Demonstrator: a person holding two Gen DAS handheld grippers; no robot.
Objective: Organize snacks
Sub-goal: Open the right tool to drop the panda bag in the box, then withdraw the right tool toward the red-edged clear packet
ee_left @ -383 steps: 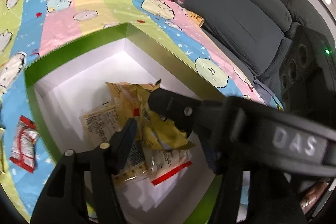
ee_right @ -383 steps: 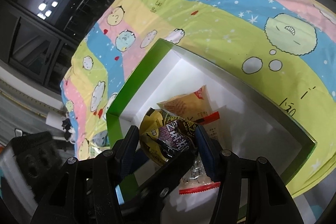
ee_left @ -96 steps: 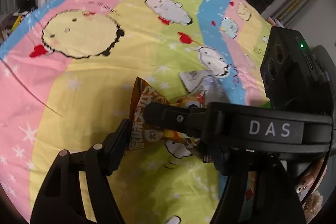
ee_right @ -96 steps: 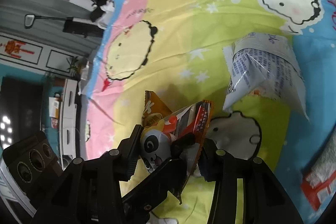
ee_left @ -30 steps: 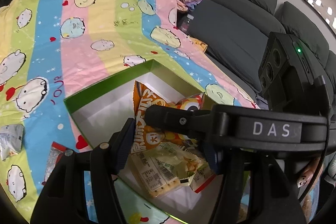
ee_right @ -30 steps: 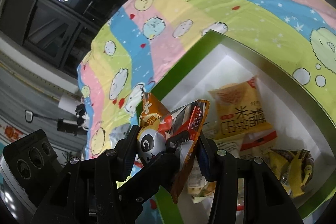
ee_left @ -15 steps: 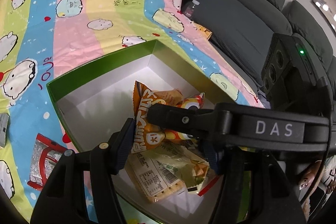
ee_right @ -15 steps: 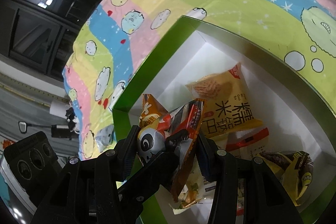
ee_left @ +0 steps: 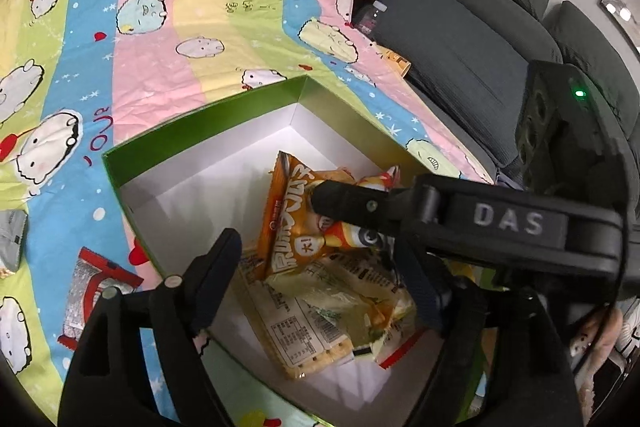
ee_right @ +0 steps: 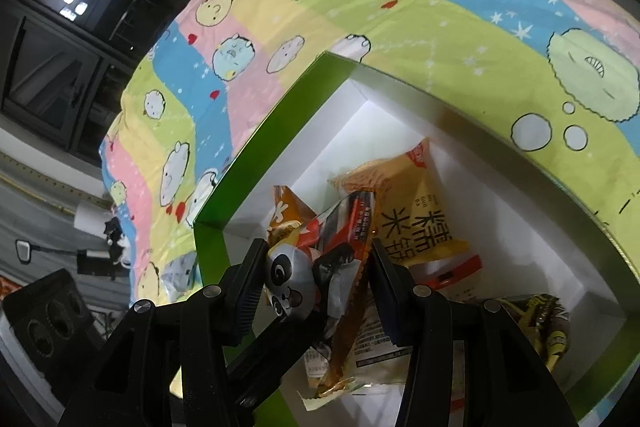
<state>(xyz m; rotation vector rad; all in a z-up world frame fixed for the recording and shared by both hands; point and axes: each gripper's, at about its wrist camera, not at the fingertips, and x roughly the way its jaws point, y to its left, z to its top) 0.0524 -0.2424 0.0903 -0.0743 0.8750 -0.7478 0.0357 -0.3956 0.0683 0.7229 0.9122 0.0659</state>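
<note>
The left gripper (ee_left: 320, 259) is opening and its fingers no longer press the orange crinkled snack bag with a panda print (ee_left: 296, 227); a second ago they pinched it. So the bag is being released over the green cardboard box with white inside (ee_left: 208, 123). The right gripper (ee_right: 318, 287) pinches the same bag. In the box lie a yellow rice-cake packet (ee_right: 416, 203), a pale cracker pack (ee_left: 304, 323) and a dark yellow wrapper (ee_right: 548, 319). A red-and-silver sachet (ee_left: 92, 291) remains outside on the striped cartoon cloth (ee_left: 160, 39).
</note>
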